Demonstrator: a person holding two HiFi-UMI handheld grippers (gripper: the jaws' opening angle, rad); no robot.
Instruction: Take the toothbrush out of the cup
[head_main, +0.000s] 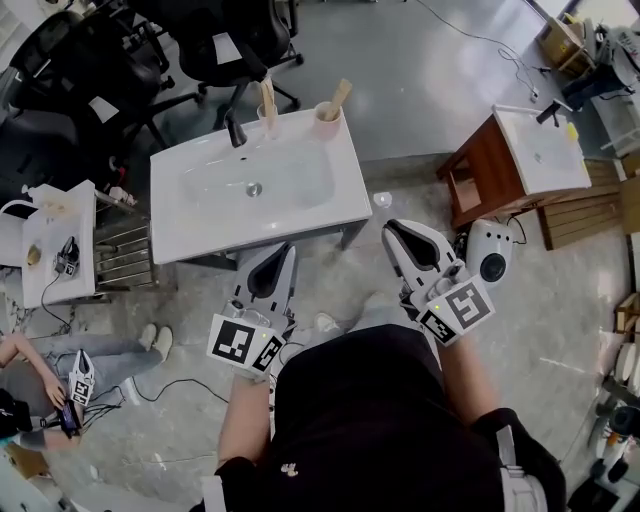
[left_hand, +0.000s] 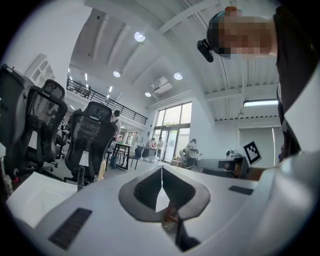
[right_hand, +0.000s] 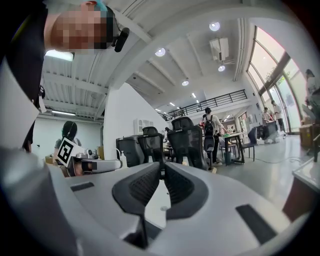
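Observation:
A white washbasin (head_main: 330, 205) stands ahead of me in the head view. At its back edge a pale cup (head_main: 268, 122) holds a wooden toothbrush (head_main: 267, 98), and to its right a pink cup (head_main: 327, 124) holds a second wooden toothbrush (head_main: 338, 98). A black tap (head_main: 235, 130) stands left of the cups. My left gripper (head_main: 288, 247) hovers just short of the basin's near edge, jaws together and empty. My right gripper (head_main: 390, 228) is level beside the basin's right front corner, also shut and empty. In both gripper views the left gripper (left_hand: 161, 169) and right gripper (right_hand: 162, 165) show their tips meeting.
Black office chairs (head_main: 215, 40) crowd the floor behind the basin. A wooden cabinet with a white top (head_main: 540, 150) and a round white device (head_main: 490, 255) sit to the right. A small white table (head_main: 55, 240) and a seated person (head_main: 60, 370) are at the left.

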